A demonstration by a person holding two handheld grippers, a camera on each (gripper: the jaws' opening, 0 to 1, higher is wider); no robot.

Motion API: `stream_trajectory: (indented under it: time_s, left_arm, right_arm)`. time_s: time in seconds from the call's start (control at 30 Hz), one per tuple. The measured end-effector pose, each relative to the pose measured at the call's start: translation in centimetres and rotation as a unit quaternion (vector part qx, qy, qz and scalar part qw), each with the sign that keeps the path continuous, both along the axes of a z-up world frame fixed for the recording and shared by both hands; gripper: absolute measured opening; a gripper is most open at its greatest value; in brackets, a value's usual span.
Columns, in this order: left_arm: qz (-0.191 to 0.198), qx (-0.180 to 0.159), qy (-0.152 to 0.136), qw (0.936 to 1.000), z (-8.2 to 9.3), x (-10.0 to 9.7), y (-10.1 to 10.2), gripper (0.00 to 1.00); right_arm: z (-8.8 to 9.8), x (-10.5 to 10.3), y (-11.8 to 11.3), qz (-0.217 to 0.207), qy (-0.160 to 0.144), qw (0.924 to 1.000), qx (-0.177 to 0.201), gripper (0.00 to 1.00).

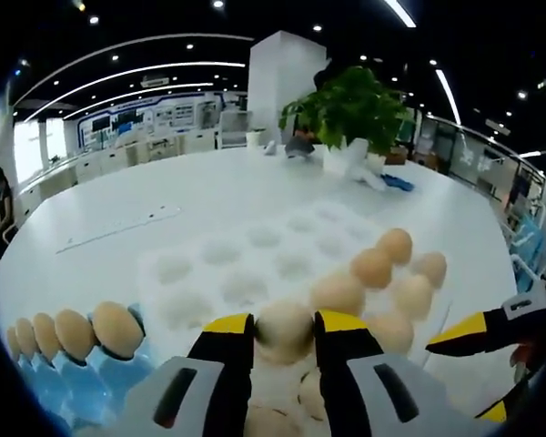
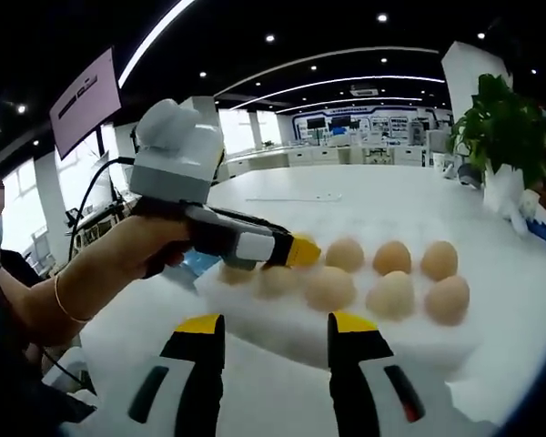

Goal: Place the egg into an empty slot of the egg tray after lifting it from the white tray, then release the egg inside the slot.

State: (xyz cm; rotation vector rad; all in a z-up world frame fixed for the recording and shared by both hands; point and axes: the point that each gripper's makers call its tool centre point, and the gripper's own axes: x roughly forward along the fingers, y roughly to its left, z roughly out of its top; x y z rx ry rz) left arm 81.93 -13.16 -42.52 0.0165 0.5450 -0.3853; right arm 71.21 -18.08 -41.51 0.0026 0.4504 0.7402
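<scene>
My left gripper (image 1: 284, 320) is shut on a tan egg (image 1: 284, 332), low over the near end of the white foam tray (image 1: 218, 264). Several more eggs (image 1: 373, 269) lie in the tray's right-hand dimples; its left-hand dimples are bare. At the lower left, the blue egg tray (image 1: 82, 378) holds a row of eggs (image 1: 118, 328). The right gripper view shows a hand holding the left gripper (image 2: 296, 255) at the white tray's (image 2: 382, 337) left corner. My right gripper (image 2: 278, 341) is open and empty, just short of that tray, and also enters from the right (image 1: 499, 364).
Everything sits on a large white round table (image 1: 255, 191). A potted plant (image 1: 350, 105) stands at its far side, with a blue item (image 1: 396, 182) beside it. A long white strip (image 1: 118, 228) lies at the left. A person's forearm (image 2: 91, 273) crosses the left.
</scene>
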Motion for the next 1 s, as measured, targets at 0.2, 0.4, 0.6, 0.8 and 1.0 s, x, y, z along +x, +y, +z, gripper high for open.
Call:
stream_trajectory:
  time_s: [0.2, 0.4, 0.6, 0.8, 1.0]
  left_arm:
    - [-0.001, -0.005, -0.004, 1.0000, 0.1, 0.0, 0.0, 0.26]
    - [-0.004, -0.010, -0.002, 0.9999, 0.1, 0.2, 0.1, 0.26]
    - [-0.004, -0.012, -0.003, 0.9999, 0.6, 0.0, 0.2, 0.26]
    - [-0.005, -0.021, -0.004, 0.9998, 1.0, -0.2, 0.3, 0.26]
    - [-0.008, -0.009, -0.003, 0.9999, 0.4, 0.0, 0.1, 0.26]
  right_arm:
    - [-0.1, 0.2, -0.2, -0.002, 0.001, 1.0000, -0.001, 0.47]
    - [-0.4, 0.3, -0.4, -0.005, 0.006, 1.0000, -0.002, 0.47]
    - [0.0, 0.5, -0.3, -0.006, 0.004, 1.0000, 0.006, 0.47]
    - [-0.1, 0.5, -0.2, -0.004, 0.006, 1.0000, 0.004, 0.47]
    - [0.0, 0.5, -0.1, -0.005, 0.006, 1.0000, 0.006, 0.47]
